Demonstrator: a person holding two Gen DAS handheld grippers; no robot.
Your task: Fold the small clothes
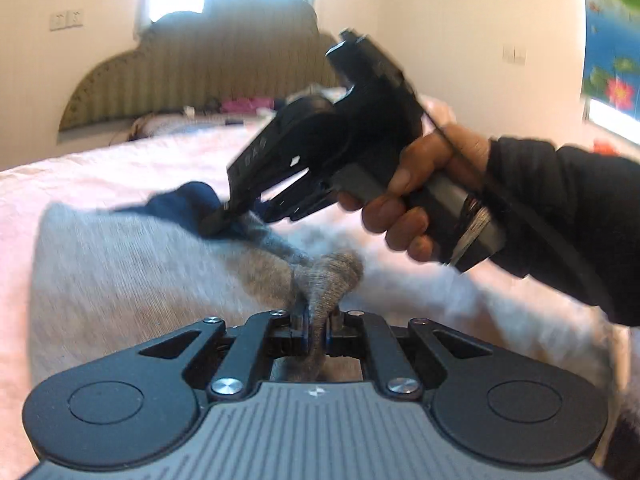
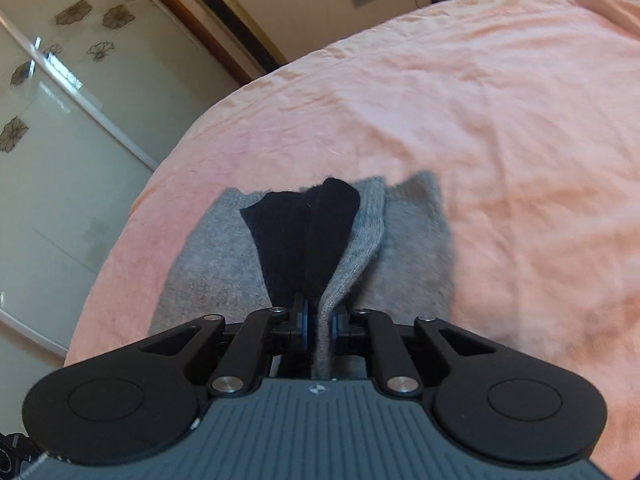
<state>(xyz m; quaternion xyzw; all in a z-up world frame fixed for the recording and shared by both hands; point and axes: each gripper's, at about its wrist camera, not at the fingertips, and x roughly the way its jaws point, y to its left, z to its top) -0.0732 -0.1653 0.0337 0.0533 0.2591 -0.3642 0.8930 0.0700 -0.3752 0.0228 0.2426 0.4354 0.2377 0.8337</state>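
Grey sock [image 2: 412, 240] with a dark toe/cuff patch [image 2: 304, 236] lies on the bed [image 2: 500, 100], over the pink sheet. Left gripper [image 1: 318, 326]: fingers closed on a bunched grey end of the sock. Right gripper [image 2: 318, 326]: fingers clamped on a fold of grey knit next to the dark patch, cloth runs right through between them. Both ends are held and the middle rests on the bed.

Risks, as I judge them: both grips take only a thin edge of knit, so a fast pull apart could slip one end out. The grey end in the left fingers looks twisted, so the fold could land skewed or rolled. The frames are blurred, which suggests fast motion, so the loose middle may drag and wrinkle on the sheet.

The left view shows the right gripper from the side, the person's hand [image 1: 408, 204] and dark sleeve [image 1: 560, 216], and the headboard [image 1: 208, 76]. The right view shows the sock spread out flat, the dark patch's shape, and a glass door [image 2: 60, 120]; the left gripper is out of its view
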